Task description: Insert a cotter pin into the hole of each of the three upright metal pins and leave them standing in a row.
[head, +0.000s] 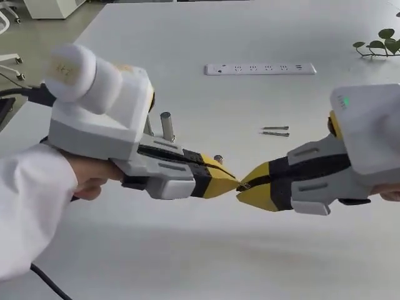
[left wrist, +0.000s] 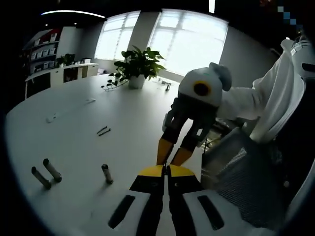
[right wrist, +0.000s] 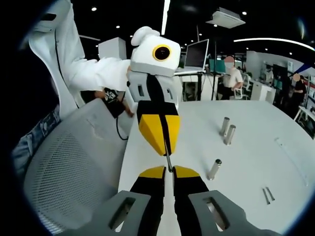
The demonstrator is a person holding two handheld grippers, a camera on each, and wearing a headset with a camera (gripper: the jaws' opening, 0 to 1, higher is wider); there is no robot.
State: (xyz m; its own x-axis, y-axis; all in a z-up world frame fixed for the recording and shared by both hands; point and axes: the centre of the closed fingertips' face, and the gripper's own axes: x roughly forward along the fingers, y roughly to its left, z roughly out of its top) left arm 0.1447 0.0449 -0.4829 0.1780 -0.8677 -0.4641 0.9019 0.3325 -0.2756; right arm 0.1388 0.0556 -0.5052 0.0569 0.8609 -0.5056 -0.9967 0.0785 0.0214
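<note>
Head view, left gripper [head: 232,182]: yellow tips clenched on thin wire cotter pin [right wrist: 168,155]
Right gripper [head: 241,189]: clenched likewise
Smooth metal cylinders [head: 167,125]: eleven o'clock

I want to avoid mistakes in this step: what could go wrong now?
1. The thin cotter pin between the tips of the left gripper and right gripper could slip and drop.
2. The left gripper hangs near one metal pin and could topple it.

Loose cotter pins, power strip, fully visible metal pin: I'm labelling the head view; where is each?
Cotter pins [head: 275,134], head view, lower pin's middle.
Power strip [head: 260,69], head view, top face centre.
Metal pin [head: 167,127], head view, mid shaft.
</note>
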